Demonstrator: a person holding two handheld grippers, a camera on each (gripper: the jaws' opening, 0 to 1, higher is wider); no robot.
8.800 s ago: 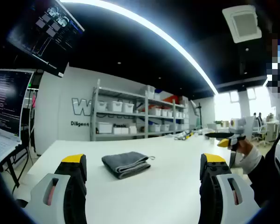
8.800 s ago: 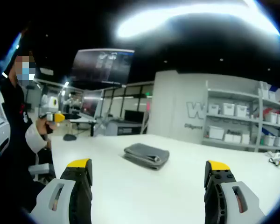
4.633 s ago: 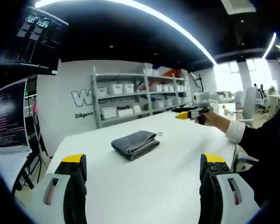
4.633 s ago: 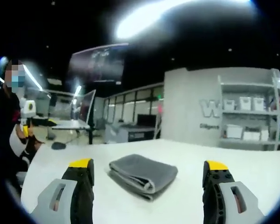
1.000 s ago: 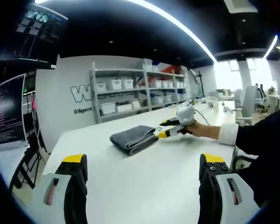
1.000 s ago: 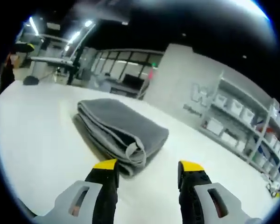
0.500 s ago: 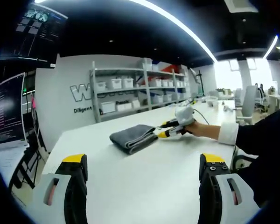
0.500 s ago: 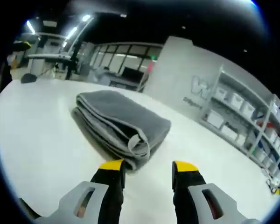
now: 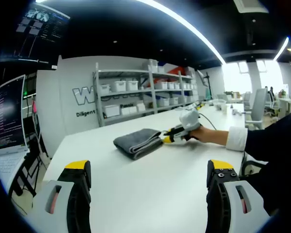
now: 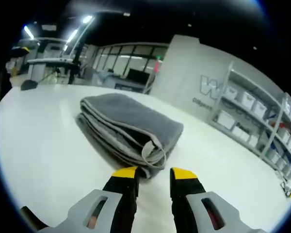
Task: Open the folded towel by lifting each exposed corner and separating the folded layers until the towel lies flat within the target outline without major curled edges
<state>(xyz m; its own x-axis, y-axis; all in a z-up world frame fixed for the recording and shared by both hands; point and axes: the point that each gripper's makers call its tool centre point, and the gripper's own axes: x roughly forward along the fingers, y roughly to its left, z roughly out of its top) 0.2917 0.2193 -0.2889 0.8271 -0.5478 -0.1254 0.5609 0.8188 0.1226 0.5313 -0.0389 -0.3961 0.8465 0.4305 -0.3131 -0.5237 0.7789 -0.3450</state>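
A grey towel (image 9: 136, 141) lies folded in several layers on the white table (image 9: 150, 194), a short way beyond my left gripper (image 9: 149, 167), whose jaws stand wide open over bare tabletop. In the left gripper view a hand (image 9: 206, 135) holds my right gripper (image 9: 168, 137) with its yellow tips at the towel's right end. In the right gripper view the towel (image 10: 126, 127) lies just ahead of my right gripper (image 10: 154, 174), its layered corner and small loop (image 10: 154, 151) right above the tips. The jaws there stand close together with a gap and nothing between them.
Metal shelving with white bins (image 9: 136, 92) lines the back wall. A monitor (image 9: 7, 116) stands off the table's left side, and office chairs (image 9: 258, 104) stand at the far right. In the right gripper view, desks and a mouse (image 10: 26, 85) lie far left.
My right gripper has crept closer to the towel's corner and its jaws have narrowed. The left gripper has stayed in place, wide open.
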